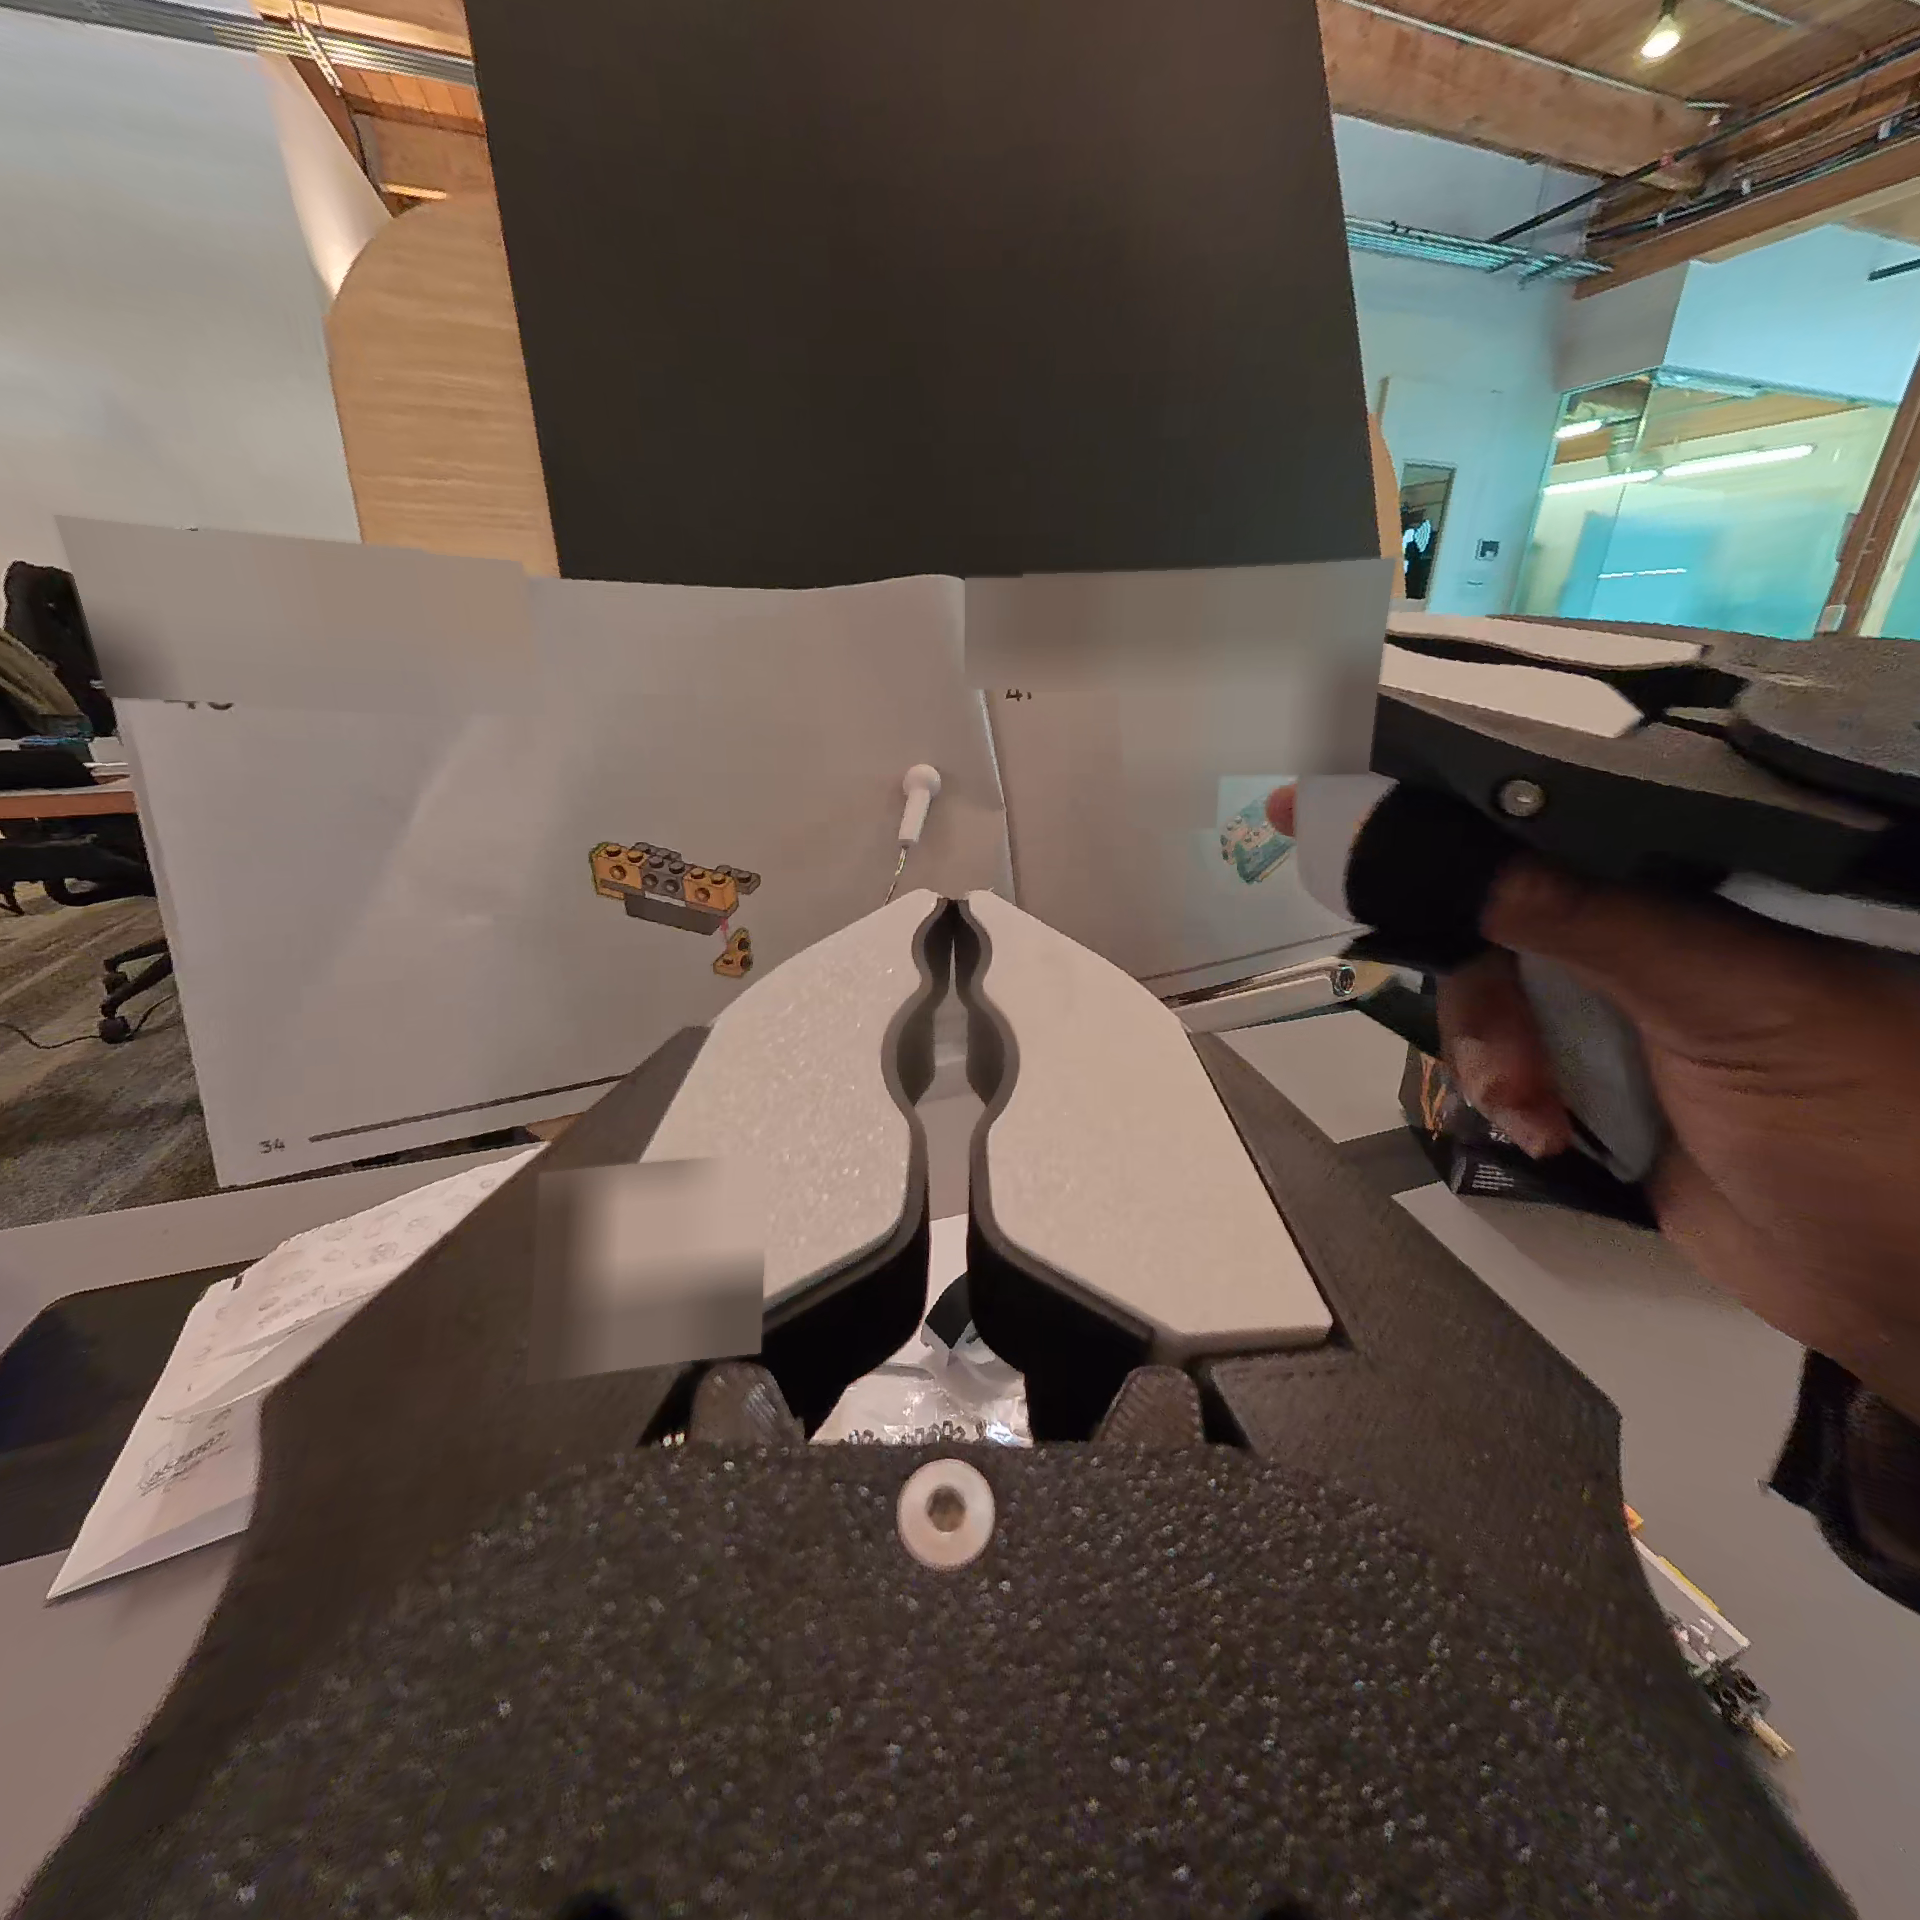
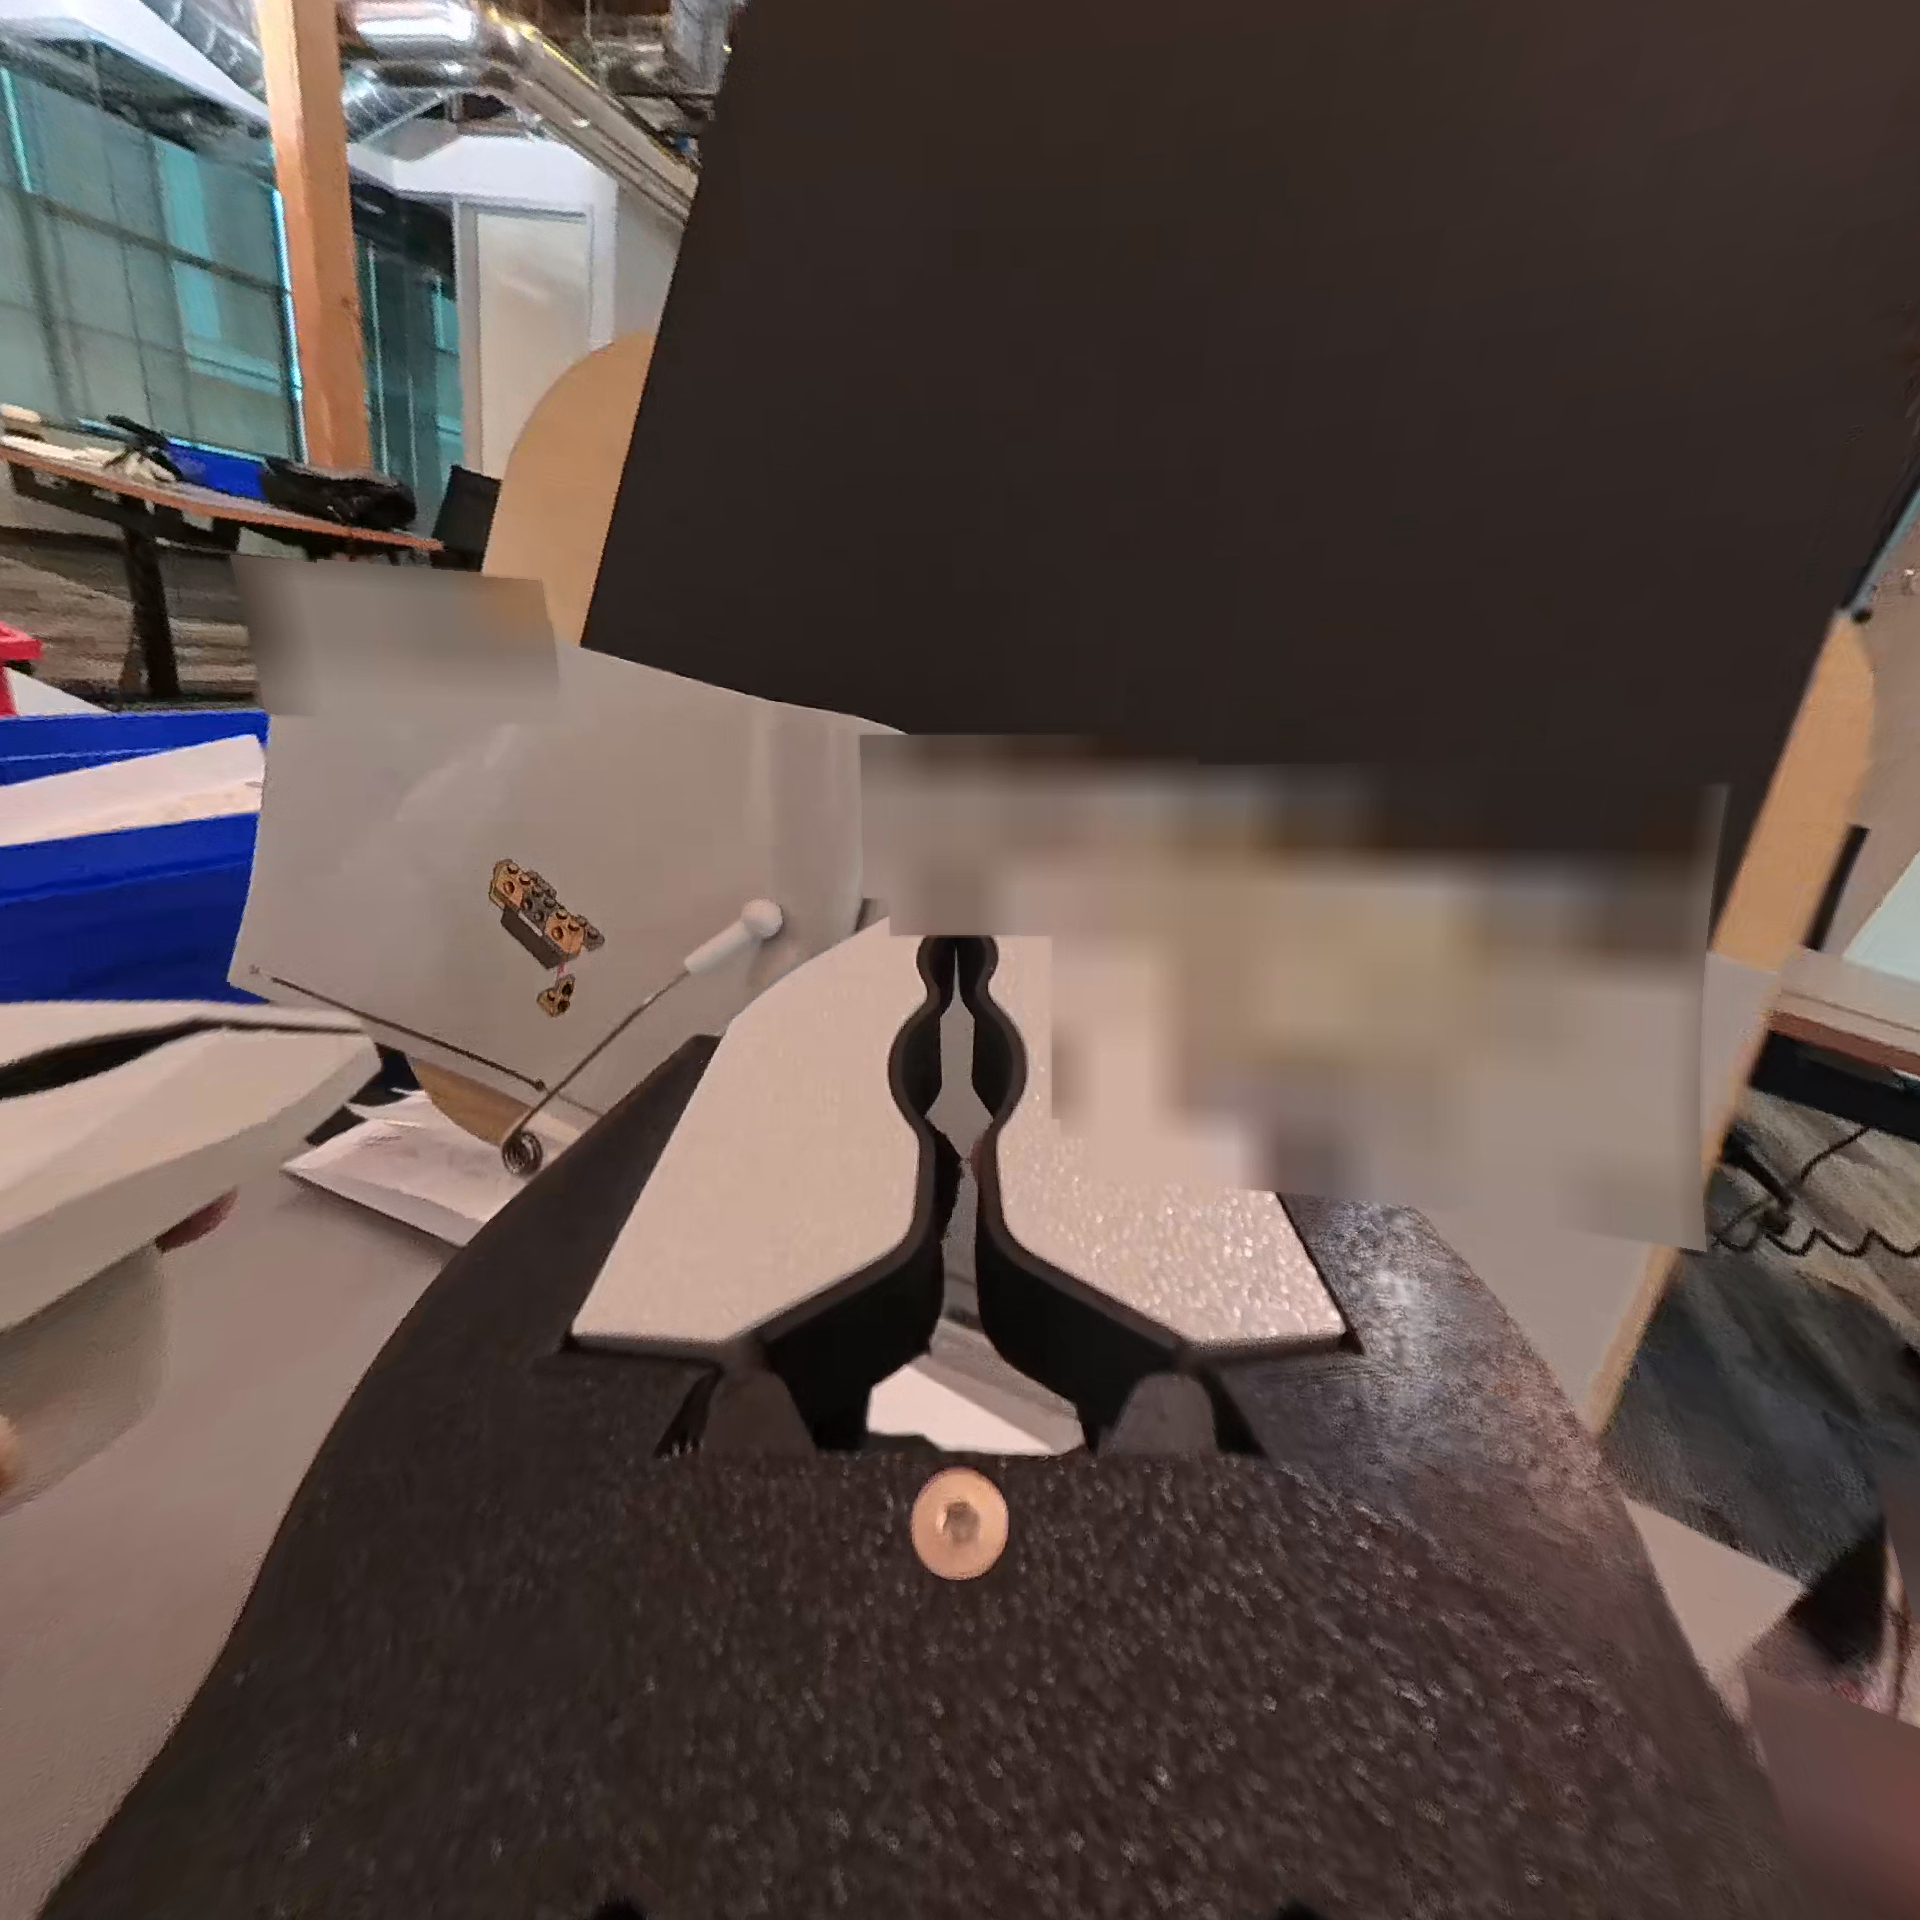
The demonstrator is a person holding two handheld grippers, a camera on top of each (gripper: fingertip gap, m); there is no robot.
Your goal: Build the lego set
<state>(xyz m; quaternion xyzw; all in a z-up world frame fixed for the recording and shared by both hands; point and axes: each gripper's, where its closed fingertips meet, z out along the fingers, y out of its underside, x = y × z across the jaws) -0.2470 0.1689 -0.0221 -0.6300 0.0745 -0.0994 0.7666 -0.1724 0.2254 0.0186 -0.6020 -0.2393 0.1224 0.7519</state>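
- Left wrist view, bottom centre: the left gripper (image 1: 953, 912), black body with white-faced fingers, points up the frame toward the booklet. Its jaws are clenched, tips meeting; whether anything is pinched cannot be told.
- Under the gripper, lower centre, a crinkled clear plastic bag (image 1: 920, 1403) lies on the grey counter (image 1: 1538, 1309).
- Lower left, a folded white paper sheet (image 1: 197, 1403) lies flat on the counter.
- Right edge, a hand (image 1: 1662, 1060) holds the right gripper's handle, its body pointing left across the frame.
- Centre, the open instruction booklet (image 1: 436, 883) stands upright, long axis running left to right, against a dark board (image 1: 935, 291). A white-tipped wire holder (image 1: 914, 805) rests at its fold.
- Right wrist view, bottom centre: the right gripper (image 2: 957, 951) aims at the tilted booklet. Its jaws are clenched, tips touching; a small dark bit sits farther down the gap, unidentifiable.
- No loose bricks can be made out.
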